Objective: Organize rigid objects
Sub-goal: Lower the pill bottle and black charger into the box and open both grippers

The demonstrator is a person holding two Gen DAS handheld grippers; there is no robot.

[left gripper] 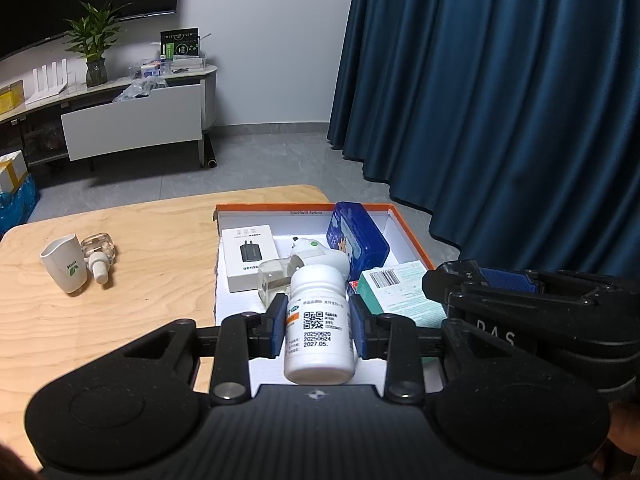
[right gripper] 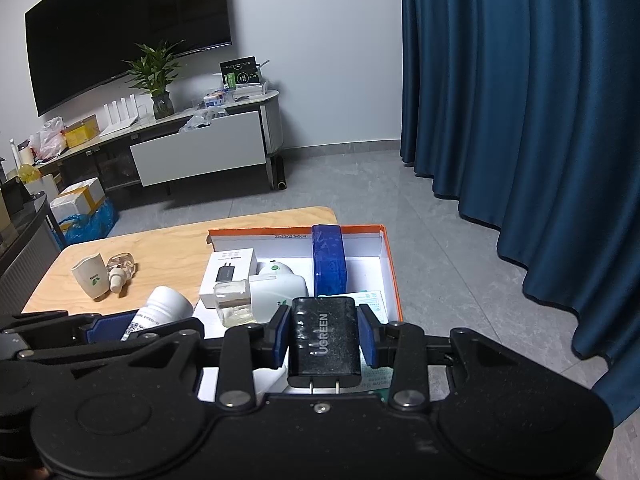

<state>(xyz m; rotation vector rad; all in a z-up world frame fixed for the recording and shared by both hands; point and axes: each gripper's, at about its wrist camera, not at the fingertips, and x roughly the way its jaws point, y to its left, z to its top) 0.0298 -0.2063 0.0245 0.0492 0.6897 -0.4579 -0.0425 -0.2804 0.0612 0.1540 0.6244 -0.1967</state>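
My left gripper (left gripper: pixel 319 330) is shut on a white pill bottle (left gripper: pixel 319 328), held over the near edge of the orange-rimmed white box (left gripper: pixel 412 232). My right gripper (right gripper: pixel 324 338) is shut on a black charger (right gripper: pixel 325 340), prongs toward the camera, above the same box (right gripper: pixel 390 264). Inside the box lie a white charger carton (left gripper: pixel 250 258), a blue tin (left gripper: pixel 358 240), a white plug-in device (left gripper: pixel 316 258) with a clear bottle (left gripper: pixel 272 284), and a teal carton (left gripper: pixel 400 292). The pill bottle (right gripper: pixel 166 310) and left gripper show at the left of the right wrist view.
On the wooden table (left gripper: pixel 120 300) left of the box stand a white cup (left gripper: pixel 66 268) and a clear bottle lying on its side (left gripper: pixel 100 254). A blue curtain (left gripper: pixel 500 100) hangs to the right. A TV cabinet (left gripper: pixel 132 120) with a plant stands across the grey floor.
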